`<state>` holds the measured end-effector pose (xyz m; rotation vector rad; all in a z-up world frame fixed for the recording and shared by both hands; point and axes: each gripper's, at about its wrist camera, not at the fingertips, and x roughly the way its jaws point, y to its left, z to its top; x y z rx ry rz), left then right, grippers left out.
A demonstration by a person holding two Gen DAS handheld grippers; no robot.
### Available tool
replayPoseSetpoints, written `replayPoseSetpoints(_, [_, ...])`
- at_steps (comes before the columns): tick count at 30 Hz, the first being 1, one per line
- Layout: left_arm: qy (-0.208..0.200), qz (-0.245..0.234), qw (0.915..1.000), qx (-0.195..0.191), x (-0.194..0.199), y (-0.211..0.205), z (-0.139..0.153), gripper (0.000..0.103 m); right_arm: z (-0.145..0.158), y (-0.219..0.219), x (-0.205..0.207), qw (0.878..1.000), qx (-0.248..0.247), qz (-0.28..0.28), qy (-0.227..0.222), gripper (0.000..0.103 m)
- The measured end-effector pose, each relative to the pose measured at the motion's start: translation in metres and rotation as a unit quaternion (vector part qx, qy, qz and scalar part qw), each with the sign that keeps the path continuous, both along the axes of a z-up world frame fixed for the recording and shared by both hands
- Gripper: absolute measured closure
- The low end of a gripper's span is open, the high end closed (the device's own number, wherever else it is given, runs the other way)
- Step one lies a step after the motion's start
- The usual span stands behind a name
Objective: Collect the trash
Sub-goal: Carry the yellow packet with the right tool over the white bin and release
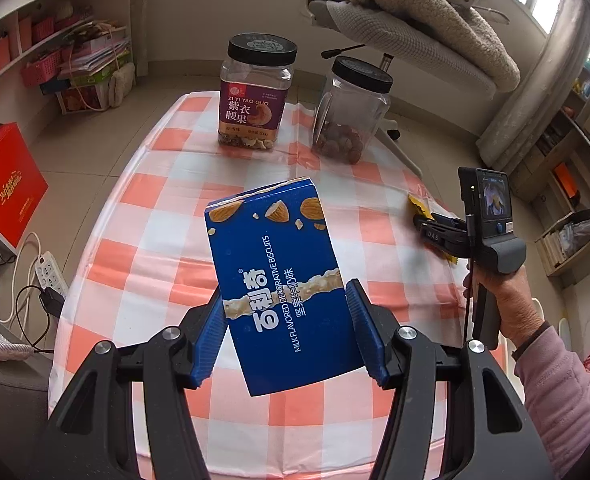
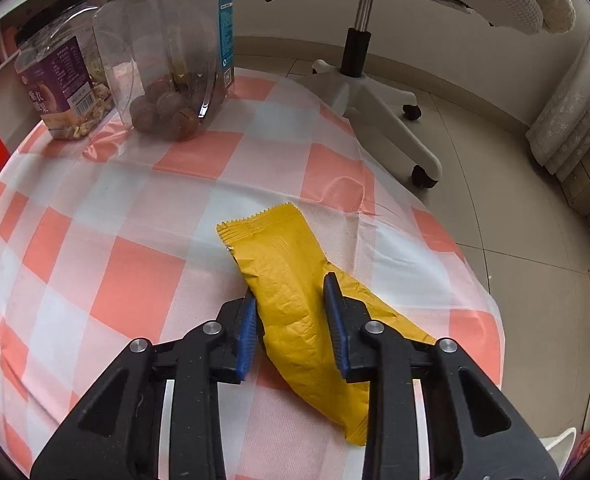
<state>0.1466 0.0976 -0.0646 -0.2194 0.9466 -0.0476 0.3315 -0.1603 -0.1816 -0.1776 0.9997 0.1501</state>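
Left tool [image 1: 289,322] around biscuit box [image 1: 279,276]; right tool [image 2: 291,312] seemingly pinching yellow wrapper [image 2: 295,304].

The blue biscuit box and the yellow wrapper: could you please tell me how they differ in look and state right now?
The blue biscuit box is stiff, printed cardboard, while the yellow wrapper is thin, crinkled and plain. The box is clamped in the left gripper, tilted above the checked tablecloth; the wrapper lies flat on the cloth. The right gripper has its pads at the wrapper's sides. Both sit between gripper fingers.
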Motion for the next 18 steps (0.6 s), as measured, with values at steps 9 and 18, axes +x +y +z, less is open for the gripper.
replayPoseSetpoints(9, [-0.046, 0.006, 0.9986, 0.024, -0.019, 0.004, 0.023, 0.046, 0.036, 0.011, -0.074, 0.994, 0.102, -0.025, 0.011, 0.091])
replayPoseSetpoints(18, [-0.086, 0.017, 0.9955, 0.036, -0.043, 0.011, 0.043, 0.046, 0.081, 0.027, -0.161, 0.992, 0.129, -0.01, -0.008, 0.102])
